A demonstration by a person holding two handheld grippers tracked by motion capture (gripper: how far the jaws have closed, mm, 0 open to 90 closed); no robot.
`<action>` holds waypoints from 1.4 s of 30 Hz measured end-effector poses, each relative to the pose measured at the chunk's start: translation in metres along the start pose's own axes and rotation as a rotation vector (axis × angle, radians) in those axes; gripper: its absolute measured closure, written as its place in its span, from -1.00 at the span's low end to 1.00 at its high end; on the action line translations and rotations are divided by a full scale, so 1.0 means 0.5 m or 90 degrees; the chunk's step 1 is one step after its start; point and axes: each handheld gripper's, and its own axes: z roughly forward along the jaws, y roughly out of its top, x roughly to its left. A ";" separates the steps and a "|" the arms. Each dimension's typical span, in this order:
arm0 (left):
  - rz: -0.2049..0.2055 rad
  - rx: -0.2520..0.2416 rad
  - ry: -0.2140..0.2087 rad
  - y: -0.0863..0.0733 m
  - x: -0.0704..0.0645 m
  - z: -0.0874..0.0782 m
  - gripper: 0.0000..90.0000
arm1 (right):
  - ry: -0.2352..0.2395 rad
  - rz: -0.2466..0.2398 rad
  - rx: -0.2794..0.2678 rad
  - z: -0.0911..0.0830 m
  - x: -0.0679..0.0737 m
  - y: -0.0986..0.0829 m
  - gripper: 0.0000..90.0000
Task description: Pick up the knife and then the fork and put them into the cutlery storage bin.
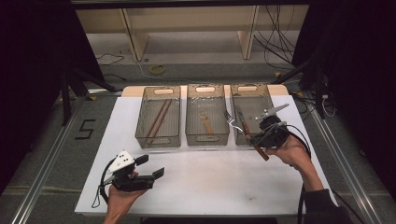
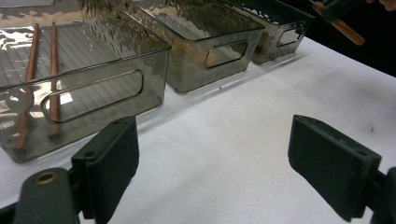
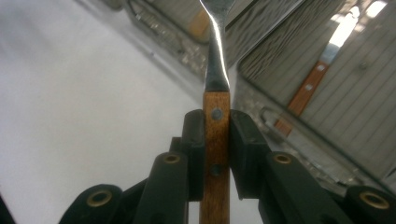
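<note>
The fork (image 3: 217, 70) is being held by its wooden handle in the closed right claw (image 3: 216, 140), tines pointing toward the middle bin (image 1: 207, 116). The left claw (image 2: 212, 163) is being held wide open, empty, above the worktop (image 1: 210, 177).

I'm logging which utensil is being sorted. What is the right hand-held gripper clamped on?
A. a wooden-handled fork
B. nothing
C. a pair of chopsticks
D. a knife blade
A: in the right gripper view the right hand-held gripper has its jaws shut on the wooden handle of a fork, whose tines show in the high view.
</note>
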 end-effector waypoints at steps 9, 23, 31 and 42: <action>-0.001 -0.002 -0.001 0.000 0.000 0.001 -0.65 | -0.014 0.019 -0.017 -0.002 -0.027 0.051 0.73; -0.002 -0.003 -0.001 0.000 0.001 0.000 -0.65 | -0.026 0.045 -0.025 0.006 -0.059 0.102 0.73; -0.001 -0.003 -0.001 0.001 0.001 0.000 -0.64 | -0.036 0.066 -0.023 0.013 -0.080 0.115 0.73; -0.001 -0.003 -0.001 0.001 0.001 0.000 -0.64 | -0.048 0.086 -0.025 0.017 -0.101 0.130 0.73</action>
